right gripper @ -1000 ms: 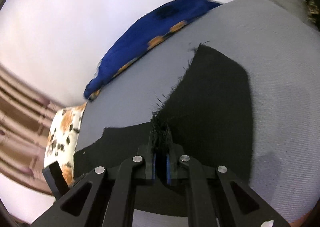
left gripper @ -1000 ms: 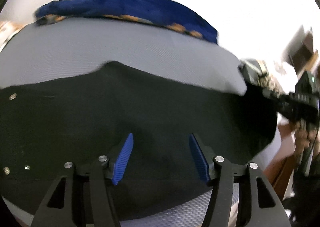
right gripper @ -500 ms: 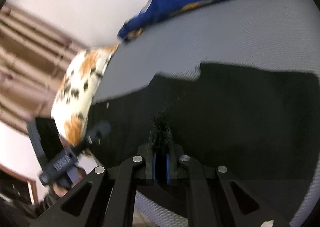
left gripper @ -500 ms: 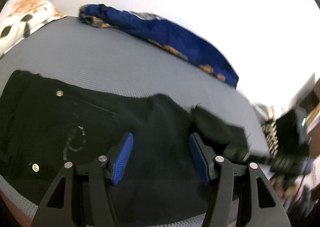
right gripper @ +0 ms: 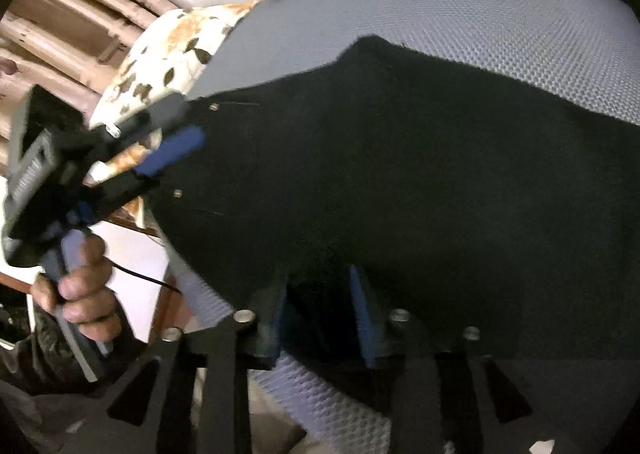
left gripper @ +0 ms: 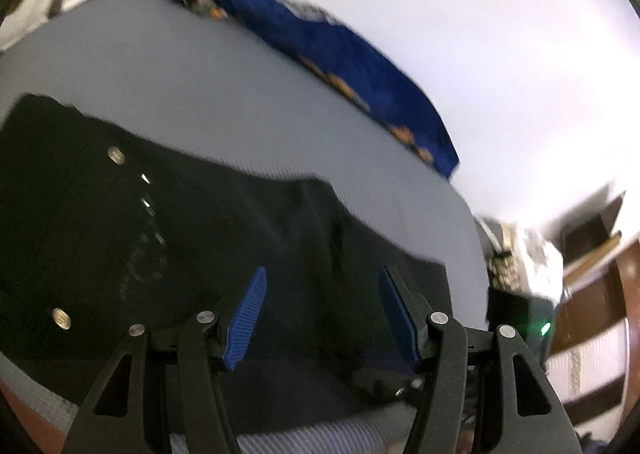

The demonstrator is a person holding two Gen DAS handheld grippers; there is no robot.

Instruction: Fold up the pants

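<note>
Left wrist view: the left gripper [left gripper: 322, 314] hovered released, nothing between its pads, over black pants [left gripper: 180, 246] lying flat on the near part of the grey bed [left gripper: 240, 101].

Right wrist view: the right gripper [right gripper: 318, 310] had just been opening, and the hem looked let go. The folded layer could slide or bunch if a finger snagged it while pulling away.

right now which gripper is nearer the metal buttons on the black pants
Left. The left gripper hangs right beside the metal buttons, while the right gripper sits at the near edge of the black pants.
</note>
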